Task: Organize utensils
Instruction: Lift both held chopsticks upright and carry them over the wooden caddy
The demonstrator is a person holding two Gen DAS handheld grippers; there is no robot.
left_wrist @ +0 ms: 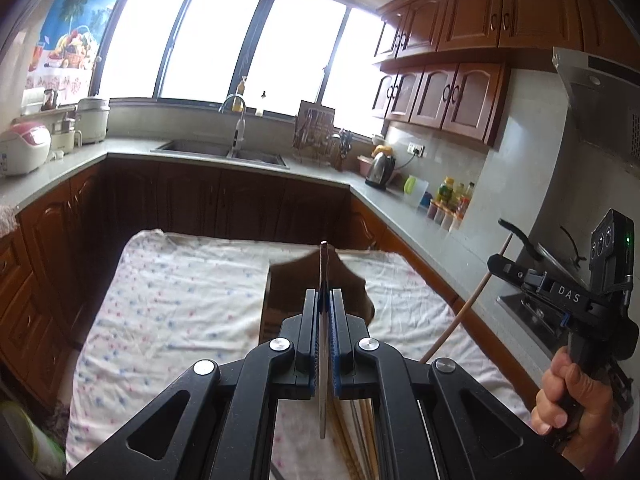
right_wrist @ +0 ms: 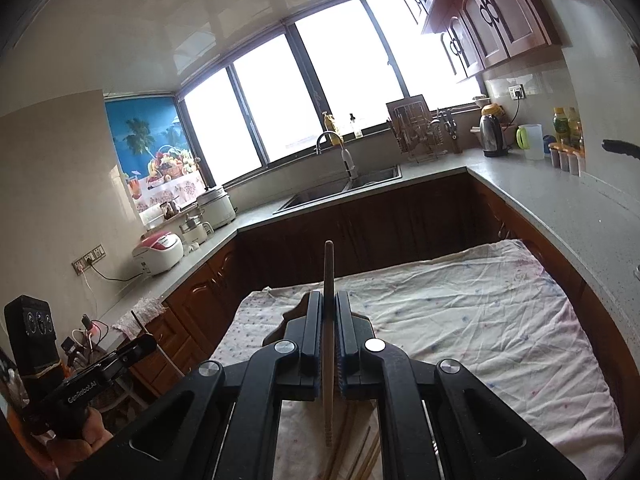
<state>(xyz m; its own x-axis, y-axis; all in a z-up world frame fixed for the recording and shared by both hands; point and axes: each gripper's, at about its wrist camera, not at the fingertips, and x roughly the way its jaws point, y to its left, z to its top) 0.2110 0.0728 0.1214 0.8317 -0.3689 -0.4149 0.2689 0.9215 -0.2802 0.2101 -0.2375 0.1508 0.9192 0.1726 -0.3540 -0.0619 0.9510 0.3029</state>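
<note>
My left gripper (left_wrist: 324, 294) is shut on a thin flat metal utensil (left_wrist: 323, 272) held upright above the cloth-covered table (left_wrist: 180, 304). A dark wooden box (left_wrist: 288, 288) sits on the cloth right behind the fingers. My right gripper (right_wrist: 329, 300) is shut on a wooden chopstick (right_wrist: 329, 268) held upright; it also shows in the left wrist view (left_wrist: 464, 304) at the right, raised above the table's right side. Several loose chopsticks (left_wrist: 360, 432) lie on the cloth below the left gripper, and some show under the right gripper (right_wrist: 360, 452).
A kitchen counter (left_wrist: 312, 170) wraps around the room with a sink (left_wrist: 224, 152), rice cookers (left_wrist: 24, 148), a kettle (left_wrist: 380, 168) and bottles (left_wrist: 452, 196). A stove with a pan lid (left_wrist: 552, 252) is at the right. Dark cabinets stand beyond the table.
</note>
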